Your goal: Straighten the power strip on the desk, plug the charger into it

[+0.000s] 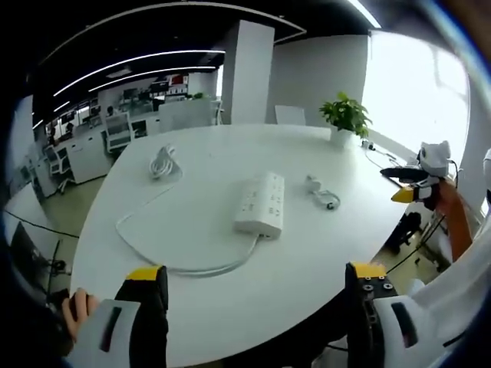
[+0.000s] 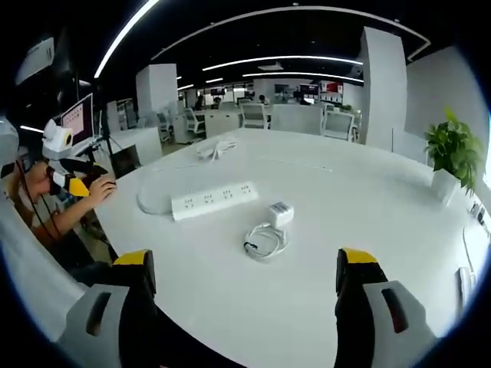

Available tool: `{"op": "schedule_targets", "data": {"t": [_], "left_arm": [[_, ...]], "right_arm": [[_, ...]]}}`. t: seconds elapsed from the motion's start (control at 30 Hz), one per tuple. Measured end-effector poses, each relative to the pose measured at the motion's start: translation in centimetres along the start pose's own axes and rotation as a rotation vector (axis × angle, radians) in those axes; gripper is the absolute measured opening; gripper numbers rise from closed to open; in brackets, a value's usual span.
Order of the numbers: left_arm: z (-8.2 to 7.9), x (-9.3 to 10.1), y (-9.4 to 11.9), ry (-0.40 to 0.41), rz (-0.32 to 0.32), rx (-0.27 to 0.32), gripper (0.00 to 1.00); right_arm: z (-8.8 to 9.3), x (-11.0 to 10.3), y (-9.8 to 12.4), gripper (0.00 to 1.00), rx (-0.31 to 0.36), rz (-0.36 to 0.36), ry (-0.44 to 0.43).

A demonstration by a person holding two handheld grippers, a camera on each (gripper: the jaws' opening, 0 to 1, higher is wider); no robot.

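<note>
White desk [image 1: 230, 307]: one power strip [image 1: 261, 203], one charger [image 1: 314, 184].

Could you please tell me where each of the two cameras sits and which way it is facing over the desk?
Left gripper view: rides the left gripper, at the desk's edge, facing the power strip endwise; the right gripper enters from the right.
Right gripper view: rides the right gripper, facing the charger and the strip broadside; the left gripper and a hand show at left.
Shared: desk, strip, charger, potted plant.
</note>
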State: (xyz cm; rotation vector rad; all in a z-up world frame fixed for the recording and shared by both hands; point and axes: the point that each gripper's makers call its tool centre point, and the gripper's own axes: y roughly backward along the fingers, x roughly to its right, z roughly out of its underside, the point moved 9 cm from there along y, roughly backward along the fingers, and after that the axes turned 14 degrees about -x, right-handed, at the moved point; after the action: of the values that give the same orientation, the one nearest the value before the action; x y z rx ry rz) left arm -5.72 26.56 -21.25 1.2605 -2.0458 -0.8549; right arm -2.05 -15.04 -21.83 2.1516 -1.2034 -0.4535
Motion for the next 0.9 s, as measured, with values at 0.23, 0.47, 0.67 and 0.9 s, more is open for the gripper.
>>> {"op": "schedule_targets", "data": {"t": [0.23, 0.47, 0.67, 0.9], "left_arm": [[-0.8, -0.2, -0.8, 0.001, 0.001, -0.001, 0.96], [-1.7, -0.1, -2.5, -0.013, 0.014, -0.007, 0.96], [-3.4, 0.6, -4.9, -0.061, 0.035, 0.004, 0.96], [-5.2, 1.5, -7.9, -0.124, 0.074, -0.029, 0.96]], "right_arm": [[0.1, 0.4, -0.3, 0.97, -0.008, 0.003, -0.011], [0.2, 0.8, -0.6, 0.94, -0.013, 0.006, -0.011], [0.6, 0.9, -0.8, 0.94, -0.021, 0.005, -0.023], [0.7, 1.1, -0.6, 0.9, -0.016, 0.008, -0.029]]}}
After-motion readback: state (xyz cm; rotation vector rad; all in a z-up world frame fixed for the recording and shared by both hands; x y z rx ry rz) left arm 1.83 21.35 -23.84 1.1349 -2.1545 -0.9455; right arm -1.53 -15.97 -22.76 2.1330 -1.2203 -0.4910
